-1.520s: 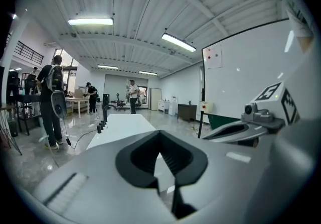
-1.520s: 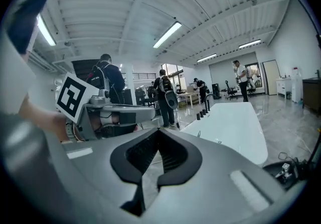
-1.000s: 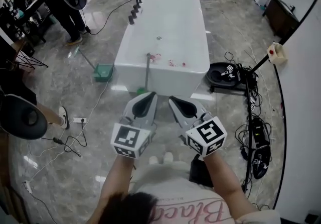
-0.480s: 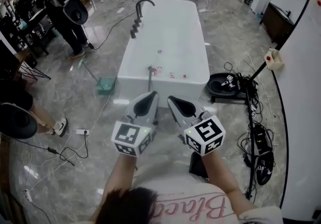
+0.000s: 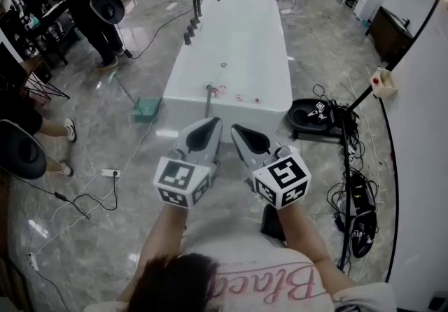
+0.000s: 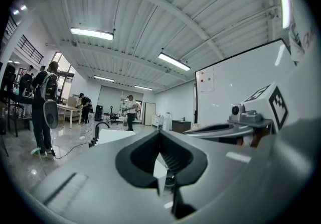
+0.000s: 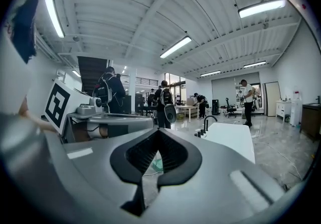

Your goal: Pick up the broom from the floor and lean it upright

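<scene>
Head view: left gripper [image 5: 212, 124] and right gripper [image 5: 236, 130] are staying clenched, empty; broom [image 5: 208, 96] is leaning upright against the near end of the bathtub [image 5: 241, 45], its green head now hiding behind the left jaws.

Head view down — gripper views level — all share bathtub [image 5: 245, 31].

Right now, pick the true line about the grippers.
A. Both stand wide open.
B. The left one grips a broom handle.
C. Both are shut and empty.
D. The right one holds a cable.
C: the left gripper and the right gripper each show their jaws together with nothing between them, and they are held side by side on the near side of the bathtub.
</scene>
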A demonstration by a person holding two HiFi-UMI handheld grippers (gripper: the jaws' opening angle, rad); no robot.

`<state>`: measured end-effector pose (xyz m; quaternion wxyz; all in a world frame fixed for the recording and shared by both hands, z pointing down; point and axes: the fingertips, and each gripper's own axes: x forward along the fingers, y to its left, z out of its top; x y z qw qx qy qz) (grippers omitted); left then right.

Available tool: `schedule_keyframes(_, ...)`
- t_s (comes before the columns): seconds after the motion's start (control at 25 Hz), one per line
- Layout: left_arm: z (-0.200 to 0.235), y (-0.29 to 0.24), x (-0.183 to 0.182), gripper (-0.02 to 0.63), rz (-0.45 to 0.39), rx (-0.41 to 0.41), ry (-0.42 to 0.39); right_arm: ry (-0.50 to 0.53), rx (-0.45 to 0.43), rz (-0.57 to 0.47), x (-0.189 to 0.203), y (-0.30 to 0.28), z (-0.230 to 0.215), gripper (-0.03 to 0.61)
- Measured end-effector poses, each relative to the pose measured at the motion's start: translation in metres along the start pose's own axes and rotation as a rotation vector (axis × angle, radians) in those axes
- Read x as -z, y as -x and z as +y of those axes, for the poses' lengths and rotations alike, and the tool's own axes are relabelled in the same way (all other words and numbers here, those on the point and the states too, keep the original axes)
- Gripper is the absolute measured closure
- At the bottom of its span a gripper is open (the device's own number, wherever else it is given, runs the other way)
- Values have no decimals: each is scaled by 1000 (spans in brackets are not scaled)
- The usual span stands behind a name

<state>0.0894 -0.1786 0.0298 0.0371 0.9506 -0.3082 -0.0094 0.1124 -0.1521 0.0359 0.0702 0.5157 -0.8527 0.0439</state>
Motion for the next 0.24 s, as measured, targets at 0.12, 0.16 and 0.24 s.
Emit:
schedule_keyframes(0.12, -1, 0, 2, 614, 1, -4, 2, 6, -1, -3, 0, 3, 0, 578)
schedule_keyframes(0.16, -1, -1, 2, 614, 1, -5, 4, 9, -2, -4, 0, 4, 0, 578)
schedule_keyframes(0.24, -1, -1, 2, 614, 1, -7, 7, 14, -5, -6, 0, 6, 1, 578)
